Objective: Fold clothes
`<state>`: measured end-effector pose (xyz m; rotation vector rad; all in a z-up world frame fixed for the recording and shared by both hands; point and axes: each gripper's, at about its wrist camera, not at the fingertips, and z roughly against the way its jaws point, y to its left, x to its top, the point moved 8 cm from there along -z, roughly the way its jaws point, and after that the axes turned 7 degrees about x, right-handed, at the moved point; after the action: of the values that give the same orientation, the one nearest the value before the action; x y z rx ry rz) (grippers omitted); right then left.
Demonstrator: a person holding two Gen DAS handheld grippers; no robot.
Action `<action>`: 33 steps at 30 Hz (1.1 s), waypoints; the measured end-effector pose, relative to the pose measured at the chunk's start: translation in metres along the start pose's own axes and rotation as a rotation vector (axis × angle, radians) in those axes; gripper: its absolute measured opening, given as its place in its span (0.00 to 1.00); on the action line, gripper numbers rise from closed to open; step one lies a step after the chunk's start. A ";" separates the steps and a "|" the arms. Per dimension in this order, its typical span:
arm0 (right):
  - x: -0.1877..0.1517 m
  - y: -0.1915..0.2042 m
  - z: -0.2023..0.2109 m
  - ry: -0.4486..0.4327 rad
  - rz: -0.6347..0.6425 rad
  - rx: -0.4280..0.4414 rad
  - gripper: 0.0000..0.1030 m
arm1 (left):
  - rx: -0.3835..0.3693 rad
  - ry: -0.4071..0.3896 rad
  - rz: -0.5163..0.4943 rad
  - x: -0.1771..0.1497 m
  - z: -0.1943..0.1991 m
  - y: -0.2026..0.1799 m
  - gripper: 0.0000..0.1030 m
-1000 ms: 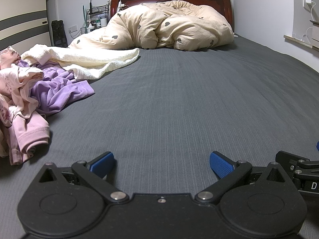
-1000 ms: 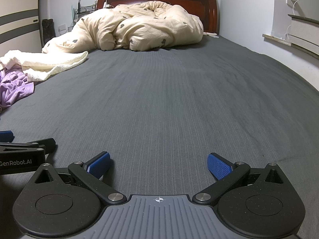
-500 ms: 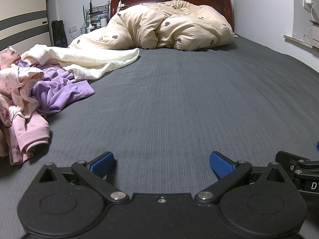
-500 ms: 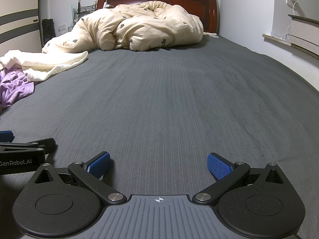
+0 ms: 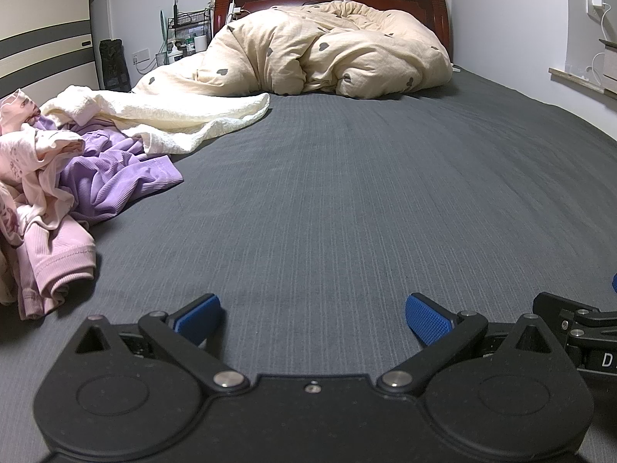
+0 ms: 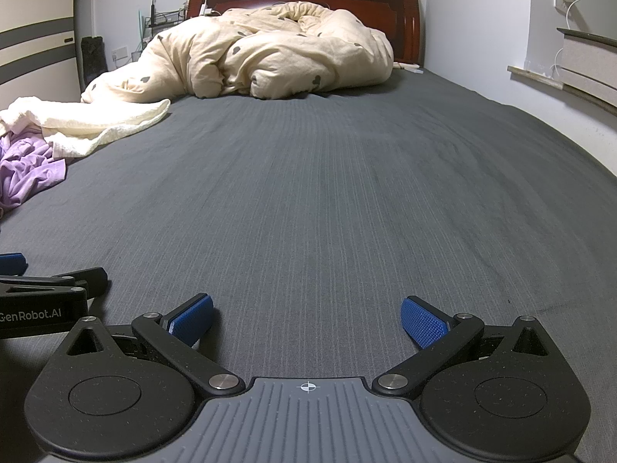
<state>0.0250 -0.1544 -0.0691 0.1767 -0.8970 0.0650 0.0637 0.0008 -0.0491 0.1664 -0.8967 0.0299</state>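
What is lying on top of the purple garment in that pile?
A pink printed garment is draped over the left part of the purple garment, and the cream blanket overlaps its far edge. What lies beneath the purple garment is hidden.

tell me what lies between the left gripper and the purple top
Only bare dark grey bedsheet lies between the left gripper and the purple top; the left wrist view shows it.

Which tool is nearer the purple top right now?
Left. The left tool sits open on the sheet, with the purple top ahead to its left. The right tool, also open, sits to the left tool's right, farther from the top.
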 end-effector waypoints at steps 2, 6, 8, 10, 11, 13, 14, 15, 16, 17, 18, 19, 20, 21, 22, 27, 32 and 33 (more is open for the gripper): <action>0.000 0.000 0.000 0.000 0.000 0.000 1.00 | 0.000 0.000 0.000 0.000 0.000 0.000 1.00; 0.000 0.000 0.000 0.000 0.000 0.000 1.00 | 0.000 0.000 0.000 0.000 0.000 0.000 1.00; 0.000 0.000 0.000 0.000 0.000 0.000 1.00 | 0.000 0.000 0.000 0.000 0.000 0.000 1.00; 0.000 0.000 0.000 0.000 0.000 0.000 1.00 | 0.000 0.000 0.000 0.000 0.000 0.000 1.00; 0.000 0.000 0.000 0.000 0.000 0.000 1.00 | 0.000 0.000 0.000 0.000 0.000 0.000 1.00; 0.000 0.000 0.000 0.000 0.000 0.000 1.00 | 0.000 0.000 0.000 0.000 0.000 0.000 1.00; 0.000 0.000 0.000 0.000 0.000 0.000 1.00 | 0.000 0.000 0.000 0.000 0.000 0.000 1.00; 0.000 0.000 0.000 0.000 0.000 0.000 1.00 | 0.000 0.000 0.000 0.000 0.000 0.000 1.00; 0.000 0.000 0.000 0.000 0.000 0.000 1.00 | 0.000 0.000 0.000 0.000 0.000 0.000 1.00; 0.000 0.000 0.000 0.000 0.000 0.000 1.00 | 0.000 0.000 0.000 0.000 0.000 0.000 1.00; 0.000 0.000 0.000 0.000 0.000 0.000 1.00 | 0.000 0.000 0.000 0.000 0.000 0.000 1.00; 0.000 0.000 0.000 0.000 0.000 0.000 1.00 | 0.000 0.000 0.000 0.000 0.000 0.000 1.00; 0.000 0.000 0.000 0.000 0.000 0.000 1.00 | 0.000 0.000 0.000 0.000 0.000 0.000 1.00; 0.000 0.000 0.000 0.000 0.000 0.000 1.00 | 0.000 0.000 0.000 0.000 0.000 0.000 1.00; 0.000 0.000 0.000 0.000 0.000 0.000 1.00 | 0.000 0.000 0.000 0.000 0.000 0.000 1.00; 0.001 0.000 -0.001 0.000 0.000 0.001 1.00 | 0.000 0.000 0.000 0.000 0.000 0.000 1.00; 0.001 0.000 -0.001 0.000 -0.001 0.001 1.00 | 0.000 0.000 0.000 0.000 0.000 0.000 1.00; 0.001 0.000 -0.001 0.000 -0.001 0.001 1.00 | 0.000 0.000 0.000 0.000 0.000 0.000 1.00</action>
<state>0.0262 -0.1540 -0.0692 0.1777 -0.8972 0.0645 0.0635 0.0008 -0.0492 0.1665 -0.8967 0.0299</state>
